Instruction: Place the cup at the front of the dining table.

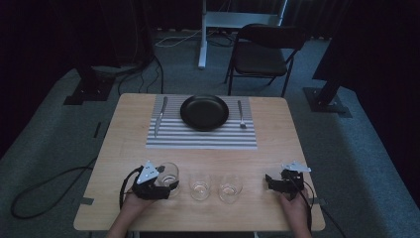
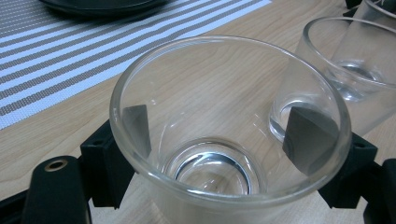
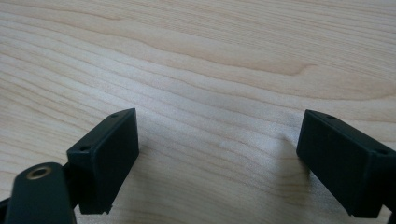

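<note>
Nearest the camera in the high view, two hands enter from the near edge of the counter (image 1: pixel 119 129), each carrying a gripper. Left gripper (image 1: pixel 157 187): positioned at the near left of the counter, with its fingers (image 2: pixel 299 137) clamped on the left glass (image 1: pixel 169 174). In the left gripper view, one pad presses on each side of the glass wall, and both pads are visible through the clear glass. The left glass stands upright, with its open rim facing up and its thick base visible below.

Just to the right of the left glass stand the middle glass (image 1: pixel 200 187) and the right glass (image 1: pixel 230 187). All three form a row along the near part of the counter. The left gripper view shows the middle glass close beside the held one; whether they touch cannot be determined.

Right gripper (image 1: pixel 270 182): positioned at the near right, well apart from the right glass. Its fingers (image 3: pixel 105 158) stand apart over bare wood, with nothing between them.

On the far half of the counter lies a striped placemat (image 1: pixel 198 139). A black plate (image 1: pixel 204 112) sits at the mat's far centre. A knife (image 1: pixel 160 115) lies to the left of the plate, and a fork (image 1: pixel 240 114) lies to its right. Beyond the counter, a dark folding chair (image 1: pixel 262 54) stands on the carpet.
</note>
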A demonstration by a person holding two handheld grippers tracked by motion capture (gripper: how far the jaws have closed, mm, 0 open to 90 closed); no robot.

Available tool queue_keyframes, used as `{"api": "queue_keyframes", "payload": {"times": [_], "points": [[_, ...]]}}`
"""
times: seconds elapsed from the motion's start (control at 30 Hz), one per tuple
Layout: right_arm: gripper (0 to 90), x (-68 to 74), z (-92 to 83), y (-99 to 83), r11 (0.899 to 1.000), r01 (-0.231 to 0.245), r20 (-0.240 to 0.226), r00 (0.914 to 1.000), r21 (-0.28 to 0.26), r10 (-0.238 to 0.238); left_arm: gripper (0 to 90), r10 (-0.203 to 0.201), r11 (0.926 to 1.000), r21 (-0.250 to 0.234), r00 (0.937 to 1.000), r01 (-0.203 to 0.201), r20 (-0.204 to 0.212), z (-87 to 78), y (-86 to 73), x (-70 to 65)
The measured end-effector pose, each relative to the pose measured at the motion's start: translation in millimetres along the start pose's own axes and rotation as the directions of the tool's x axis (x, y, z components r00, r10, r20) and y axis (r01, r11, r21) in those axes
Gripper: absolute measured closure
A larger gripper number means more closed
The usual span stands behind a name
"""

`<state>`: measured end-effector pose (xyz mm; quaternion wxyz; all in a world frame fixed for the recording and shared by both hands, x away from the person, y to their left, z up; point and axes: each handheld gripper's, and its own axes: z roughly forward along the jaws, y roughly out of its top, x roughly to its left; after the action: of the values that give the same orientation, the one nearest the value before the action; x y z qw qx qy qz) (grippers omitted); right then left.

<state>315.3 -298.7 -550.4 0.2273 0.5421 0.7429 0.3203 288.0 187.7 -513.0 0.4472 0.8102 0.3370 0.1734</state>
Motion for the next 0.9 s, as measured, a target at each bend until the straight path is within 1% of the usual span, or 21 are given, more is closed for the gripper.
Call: {"api": "queue_keyframes", "payload": {"times": [0.13,0.2,0.27,0.33,0.4,0.63,0.67,0.73,0.9], "points": [[12.3,0.0,0.1,0.0,1.0,0.0,0.0,1.0,0.0,0.0,20.3,-0.009,1.0,0.003,0.9999,0.009,0.004,3.0,0.4,2.4],[12.3,0.0,0.1,0.0,1.0,0.0,0.0,1.0,0.0,0.0,20.3,-0.019,0.9998,0.005,0.9998,0.019,0.002,4.9,0.8,4.0],[12.3,0.0,0.1,0.0,1.0,0.0,0.0,1.0,0.0,0.0,20.3,-0.022,0.9997,0.003,0.9997,0.022,-0.009,6.6,1.6,5.1],[12.3,0.0,0.1,0.0,1.0,0.0,0.0,1.0,0.0,0.0,20.3,-0.028,0.9996,0.002,0.9996,0.028,-0.005,7.6,2.7,6.7],[12.3,0.0,0.1,0.0,1.0,0.0,0.0,1.0,0.0,0.0,20.3,-0.026,0.9997,0.0,0.9997,0.026,-0.007,8.7,3.6,8.1],[12.3,0.0,0.1,0.0,1.0,0.0,0.0,1.0,0.0,0.0,20.3,-0.041,0.9992,0.004,0.9991,0.041,-0.014,14.8,5.4,13.3],[12.3,0.0,0.1,0.0,1.0,0.0,0.0,1.0,0.0,0.0,20.2,-0.036,0.9993,0.006,0.9992,0.036,-0.015,15.9,5.9,14.1],[12.3,0.0,0.1,0.0,1.0,0.001,0.0,1.0,0.0,-0.001,20.2,-0.045,0.999,0.006,0.999,0.045,-0.01,18.5,7.2,16.1],[12.3,0.0,0.1,0.0,1.0,0.0,0.0,1.0,0.0,0.0,20.3,-0.038,0.9992,0.007,0.9991,0.038,-0.018,22.7,11.6,18.5]]}}
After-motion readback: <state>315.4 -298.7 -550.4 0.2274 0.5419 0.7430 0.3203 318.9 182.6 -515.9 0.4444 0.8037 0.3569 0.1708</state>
